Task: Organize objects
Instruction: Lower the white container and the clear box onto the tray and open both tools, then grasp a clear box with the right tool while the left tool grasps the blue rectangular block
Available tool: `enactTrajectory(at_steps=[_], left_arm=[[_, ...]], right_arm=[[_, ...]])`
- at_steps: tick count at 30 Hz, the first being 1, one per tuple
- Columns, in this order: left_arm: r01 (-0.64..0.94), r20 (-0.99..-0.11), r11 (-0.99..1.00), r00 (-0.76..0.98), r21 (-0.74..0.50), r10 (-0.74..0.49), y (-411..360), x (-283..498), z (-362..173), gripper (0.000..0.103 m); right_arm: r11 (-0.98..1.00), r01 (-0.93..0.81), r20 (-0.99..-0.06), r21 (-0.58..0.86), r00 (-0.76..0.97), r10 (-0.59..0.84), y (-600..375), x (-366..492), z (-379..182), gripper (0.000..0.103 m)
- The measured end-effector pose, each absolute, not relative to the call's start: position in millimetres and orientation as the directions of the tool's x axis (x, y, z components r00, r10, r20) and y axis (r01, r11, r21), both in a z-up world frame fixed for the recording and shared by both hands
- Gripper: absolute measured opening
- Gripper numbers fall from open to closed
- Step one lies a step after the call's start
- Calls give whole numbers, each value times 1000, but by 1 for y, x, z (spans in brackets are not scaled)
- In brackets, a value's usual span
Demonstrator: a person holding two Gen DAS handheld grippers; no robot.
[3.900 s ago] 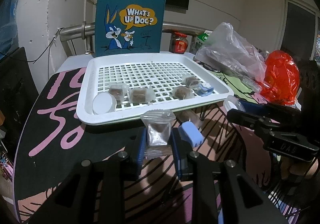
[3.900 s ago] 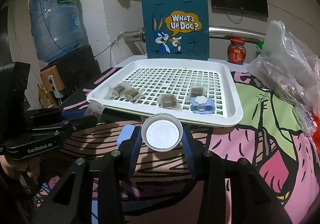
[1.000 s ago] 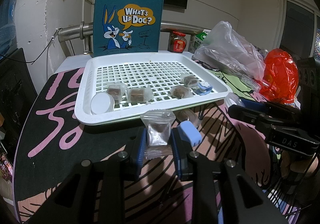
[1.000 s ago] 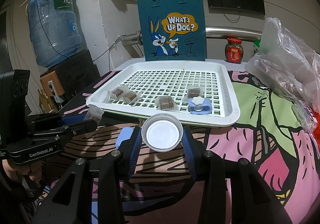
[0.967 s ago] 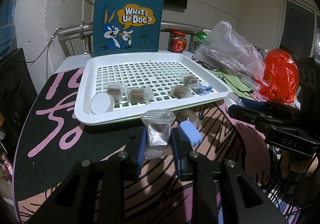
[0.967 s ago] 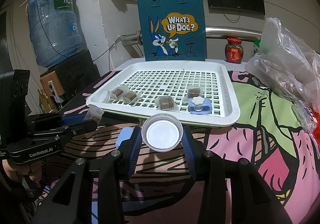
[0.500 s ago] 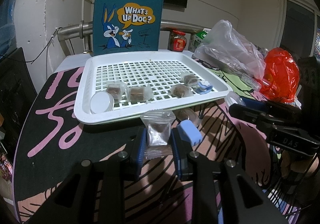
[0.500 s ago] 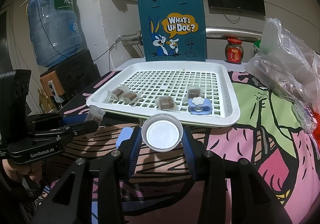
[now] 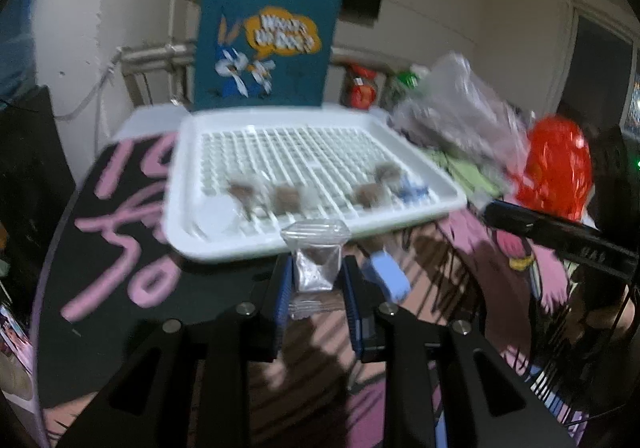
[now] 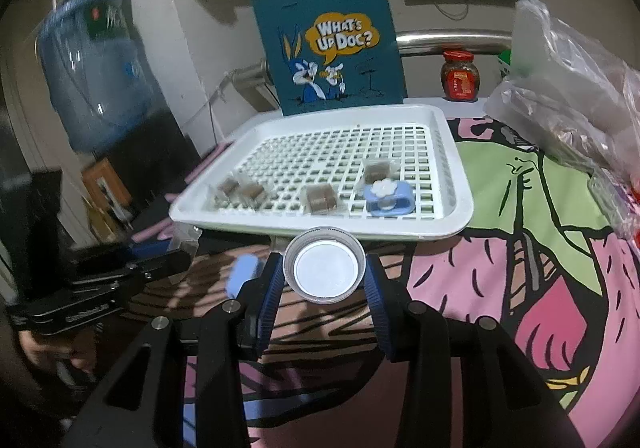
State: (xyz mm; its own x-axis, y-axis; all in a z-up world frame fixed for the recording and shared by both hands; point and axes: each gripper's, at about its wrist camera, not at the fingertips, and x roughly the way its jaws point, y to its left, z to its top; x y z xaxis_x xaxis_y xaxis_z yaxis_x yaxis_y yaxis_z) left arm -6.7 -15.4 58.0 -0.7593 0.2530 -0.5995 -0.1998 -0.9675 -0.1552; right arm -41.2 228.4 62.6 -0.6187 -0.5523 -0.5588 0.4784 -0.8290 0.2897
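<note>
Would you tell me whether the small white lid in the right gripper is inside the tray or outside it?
Outside: the white lid sits clamped in the right gripper, short of the tray's near rim.

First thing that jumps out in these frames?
The teal cartoon tote bag standing behind the white slotted tray, which holds wrapped brown snacks and a blue clip. Up close, the right gripper clamps a round white lid; the left gripper pinches a clear snack packet.

Both grippers, the left gripper (image 9: 316, 280) and the right gripper (image 10: 324, 284), have black angular frames with silver screws, ribbed blue pads (image 10: 374, 290) and white lettering along the side.
</note>
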Motion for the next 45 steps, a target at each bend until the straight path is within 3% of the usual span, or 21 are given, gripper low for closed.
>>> enactTrajectory(at_steps=[5, 8, 16, 26, 27, 29, 31, 34, 37, 38, 41, 45], left_arm=[[-151, -568, -981, -799, -125, 196, -41, -29, 86, 24], [-123, -593, -989, -792, -81, 147, -47, -56, 85, 24], [-145, -663, -984, -727, -107, 179, -35, -96, 60, 24], [-130, -701, -989, -700, -65, 138, -22, -115, 43, 27], [-128, -700, -990, -701, -67, 138, -21, -116, 42, 29], [-123, -699, -989, -701, -80, 143, -23, -117, 42, 47], [-113, -690, -989, -708, -100, 151, -25, -114, 45, 54], [-111, -661, -986, -732, -122, 164, -28, -102, 59, 54], [-136, -613, -983, -768, -125, 184, -24, -82, 77, 56], [-146, -599, -981, -777, -127, 193, -22, -75, 83, 62], [-179, -552, -971, -800, -155, 236, -14, -50, 95, 80], [-219, -568, -961, -775, -166, 275, 10, -28, 85, 84]], right_arm=[[-831, 473, -506, 293, -661, -555, 248, -63, 105, 40], [-828, 472, -512, 302, -652, -559, 245, -90, 113, 40], [-871, 440, -648, 220, -601, -468, 203, -148, 70, 40], [-888, 436, -698, 145, -592, -404, 183, -162, 45, 40], [-890, 435, -701, 137, -592, -397, 181, -164, 43, 40], [-893, 434, -704, 118, -598, -383, 177, -164, 40, 42], [-894, 432, -708, 120, -593, -382, 175, -164, 41, 52], [-881, 447, -660, 153, -617, -428, 183, -150, 61, 59], [-876, 455, -567, 159, -684, -459, 197, -123, 91, 72], [-873, 459, -537, 166, -700, -471, 203, -114, 99, 79], [-864, 463, -458, 198, -736, -499, 222, -84, 117, 86], [-850, 462, -419, 251, -740, -526, 245, -59, 120, 89]])
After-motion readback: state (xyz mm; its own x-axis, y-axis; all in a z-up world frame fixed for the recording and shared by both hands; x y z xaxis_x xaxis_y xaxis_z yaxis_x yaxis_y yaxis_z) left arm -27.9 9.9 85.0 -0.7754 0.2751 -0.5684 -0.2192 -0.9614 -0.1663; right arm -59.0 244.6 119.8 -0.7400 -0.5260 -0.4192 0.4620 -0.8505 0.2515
